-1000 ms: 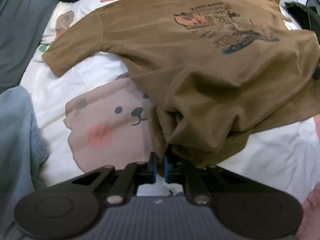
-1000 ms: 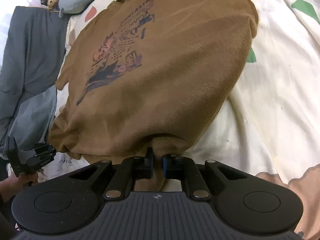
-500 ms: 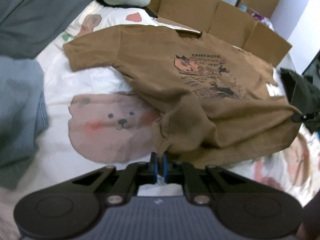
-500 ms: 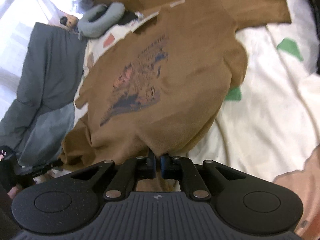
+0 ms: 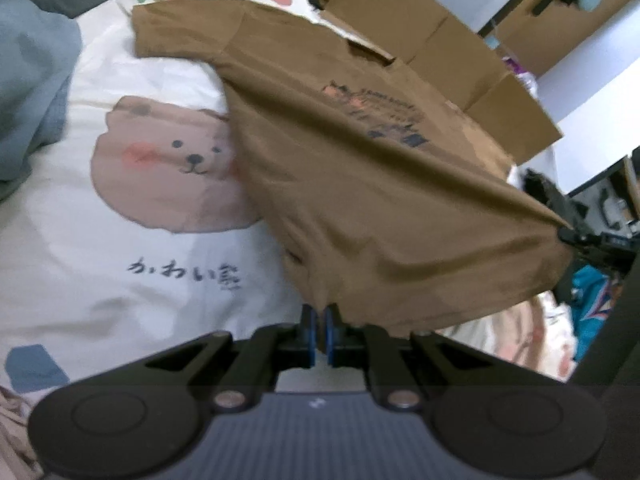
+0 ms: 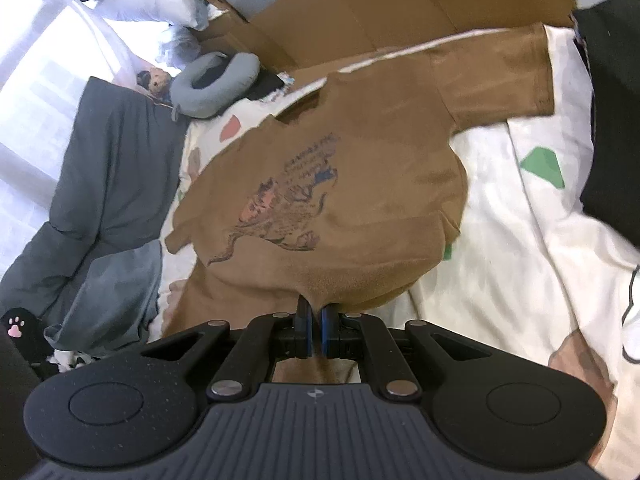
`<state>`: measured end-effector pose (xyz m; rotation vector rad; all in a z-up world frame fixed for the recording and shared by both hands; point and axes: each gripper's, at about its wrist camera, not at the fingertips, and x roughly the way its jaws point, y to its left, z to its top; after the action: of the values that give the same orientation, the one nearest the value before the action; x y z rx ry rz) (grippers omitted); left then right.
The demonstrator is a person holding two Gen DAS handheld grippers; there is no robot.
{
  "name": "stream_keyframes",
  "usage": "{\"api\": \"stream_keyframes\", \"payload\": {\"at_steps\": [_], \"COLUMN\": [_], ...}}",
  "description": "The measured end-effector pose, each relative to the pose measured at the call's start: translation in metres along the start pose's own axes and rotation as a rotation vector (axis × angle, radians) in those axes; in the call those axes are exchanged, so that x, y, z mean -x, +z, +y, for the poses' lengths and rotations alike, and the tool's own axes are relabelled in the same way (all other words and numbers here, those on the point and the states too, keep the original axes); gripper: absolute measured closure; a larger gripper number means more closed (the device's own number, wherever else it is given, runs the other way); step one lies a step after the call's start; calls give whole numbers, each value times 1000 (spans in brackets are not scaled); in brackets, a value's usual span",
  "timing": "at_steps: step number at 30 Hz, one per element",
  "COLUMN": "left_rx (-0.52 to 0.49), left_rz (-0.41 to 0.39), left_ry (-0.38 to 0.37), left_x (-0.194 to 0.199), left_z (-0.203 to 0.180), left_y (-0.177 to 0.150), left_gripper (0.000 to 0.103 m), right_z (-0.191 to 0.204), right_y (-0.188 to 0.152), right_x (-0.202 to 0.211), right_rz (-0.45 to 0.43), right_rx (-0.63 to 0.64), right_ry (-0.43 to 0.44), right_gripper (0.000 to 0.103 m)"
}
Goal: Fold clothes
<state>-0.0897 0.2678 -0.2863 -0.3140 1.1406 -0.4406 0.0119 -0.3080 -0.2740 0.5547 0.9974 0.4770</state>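
Brown T-shirt (image 5: 360, 184) hem is pinched in the narrow jaws of the left gripper (image 5: 319, 322), the fabric bunched between its blue pads. The right gripper (image 6: 316, 318) likewise has its jaws clamped on the hem at the other corner. The lower shirt hangs raised between them, printed front up, while its sleeves lie on the bear-print bedsheet (image 5: 132, 240). Cardboard boxes (image 5: 452, 52) stand beyond the collar.

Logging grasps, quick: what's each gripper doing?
Left gripper: closed on the brown T-shirt hem.
Right gripper: closed on the same shirt's hem.
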Motion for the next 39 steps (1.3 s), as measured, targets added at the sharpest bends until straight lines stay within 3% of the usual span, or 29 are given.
{"api": "stream_keyframes", "payload": {"at_steps": [11,18,31,36,39], "left_rx": [58,98,112,128,138], "left_rz": [-147,-211,-211,-187,-179], "left_ry": [-25,26,121,141,147], "left_x": [36,40,11,-2,-7], "left_z": [16,39,68,76,79], "left_y": [33,57,95,96,95], "left_gripper": [98,98,98,98,98], "right_z": [45,54,60,53,52], "right_y": [46,76,105,113,121], "right_x": [23,-28,-141,-161,-162], "right_rz": [-57,4,156,166,135], "right_rx": [83,133,202,154,125], "right_ry": [80,59,-5,-24,-13], "right_gripper": [102,102,101,91,73]}}
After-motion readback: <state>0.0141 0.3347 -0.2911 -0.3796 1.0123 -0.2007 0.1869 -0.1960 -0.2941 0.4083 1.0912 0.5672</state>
